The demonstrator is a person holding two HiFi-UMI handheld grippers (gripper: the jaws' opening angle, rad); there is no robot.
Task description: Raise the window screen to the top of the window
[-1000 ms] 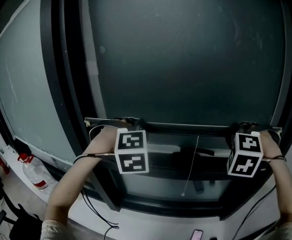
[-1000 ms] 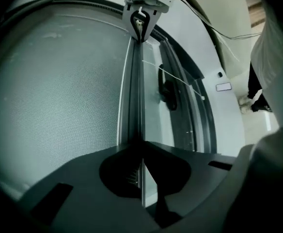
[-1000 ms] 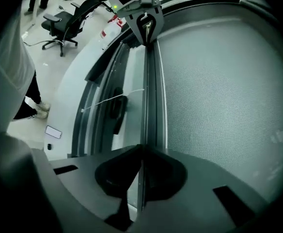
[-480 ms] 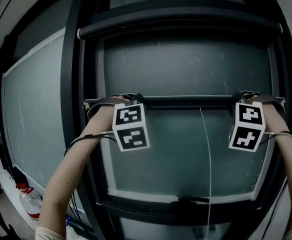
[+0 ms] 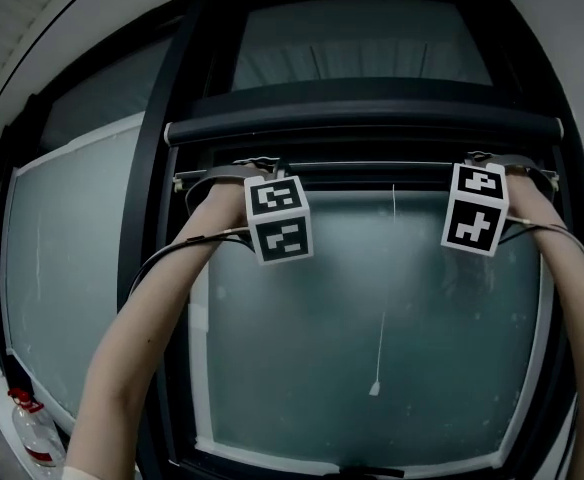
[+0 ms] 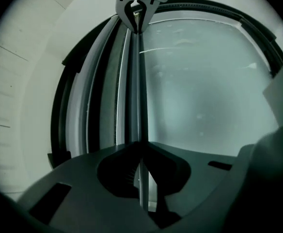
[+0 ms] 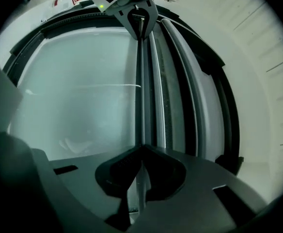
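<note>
The window screen's dark bottom bar [image 5: 372, 175] lies level just under the roller housing [image 5: 362, 120] at the top of the window. My left gripper [image 5: 259, 168] is shut on the bar's left end and my right gripper [image 5: 492, 160] is shut on its right end. In the left gripper view the bar [image 6: 137, 81] runs from my shut jaws [image 6: 140, 143] away to the other gripper [image 6: 135, 6]. The right gripper view mirrors this: the bar [image 7: 141, 81] leaves my shut jaws [image 7: 141, 148]. A thin pull cord [image 5: 382, 298] hangs from the bar's middle.
The black window frame [image 5: 167, 268] stands at both sides, with a fixed pane [image 5: 72, 268] to the left. A bottle with a red cap [image 5: 32, 433] sits low at the left. White wall [image 6: 25, 81] borders the frame.
Both grippers have risen with the bar held in them, from low in the window to just under the roller housing. The glass below now shows bare, and the head view has tilted upward.
</note>
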